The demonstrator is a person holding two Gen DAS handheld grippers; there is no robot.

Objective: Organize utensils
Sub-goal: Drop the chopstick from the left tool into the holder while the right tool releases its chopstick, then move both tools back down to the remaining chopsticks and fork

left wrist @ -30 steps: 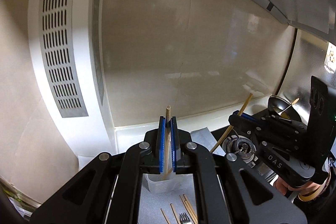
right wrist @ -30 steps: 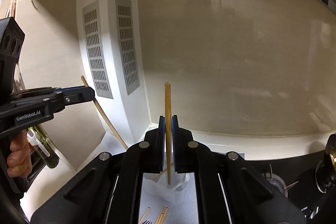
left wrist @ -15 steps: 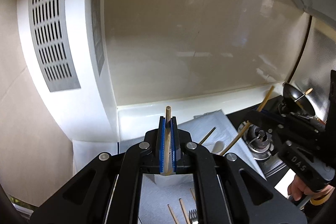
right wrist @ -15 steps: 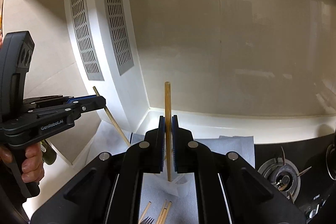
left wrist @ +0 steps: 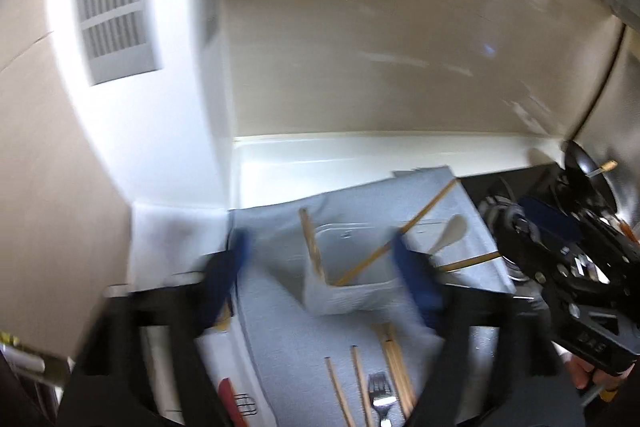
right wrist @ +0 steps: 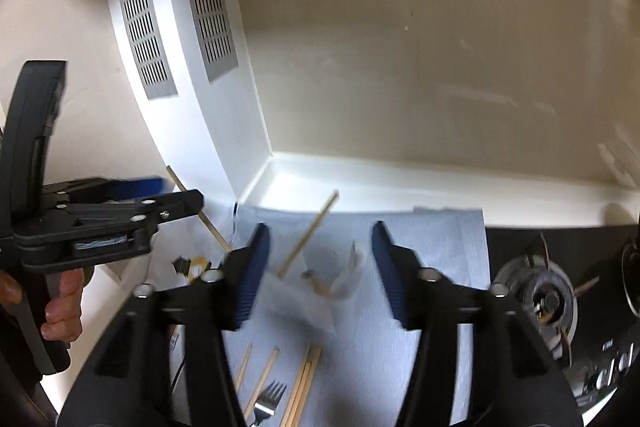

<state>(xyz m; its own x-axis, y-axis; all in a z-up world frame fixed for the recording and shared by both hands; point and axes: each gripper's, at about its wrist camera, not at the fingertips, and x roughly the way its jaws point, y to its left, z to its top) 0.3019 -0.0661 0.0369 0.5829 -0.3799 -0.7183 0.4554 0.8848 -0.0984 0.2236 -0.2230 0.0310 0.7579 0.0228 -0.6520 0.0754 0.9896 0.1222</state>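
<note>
**Both tools spread wide over the clear container**

Left wrist view: your left tool [left wrist: 320, 279] stands wide open, its blue pads far apart and holding nothing. Between them sits the clear plastic container [left wrist: 352, 267] on the grey mat [left wrist: 288, 339] that covers the table. Two wooden chopsticks lean inside it: one short and steep at the left [left wrist: 312, 247], one long and slanted toward the upper right [left wrist: 404, 227]. A white spoon [left wrist: 452, 233] lies just right of the container. Nearer you on the mat lie several loose chopsticks [left wrist: 394, 367] and a metal fork [left wrist: 380, 399]. Your right tool [left wrist: 552, 227] shows at the right edge above the black stove. This view is blurred.

Right wrist view: your right tool [right wrist: 320, 267] is likewise wide open and empty. A chopstick [right wrist: 308, 235] shows tilted between its pads, above the blurred container [right wrist: 344, 279]; you cannot tell from here whether it touches it. Loose chopsticks [right wrist: 304, 383] and the fork [right wrist: 268, 399] lie on the mat [right wrist: 420, 247] below. At the left, your left tool [right wrist: 176, 195] appears side-on with its fingers apart, a chopstick [right wrist: 200, 213] crossing behind the tip. The stove burner [right wrist: 544, 299] sits to the right.
</note>
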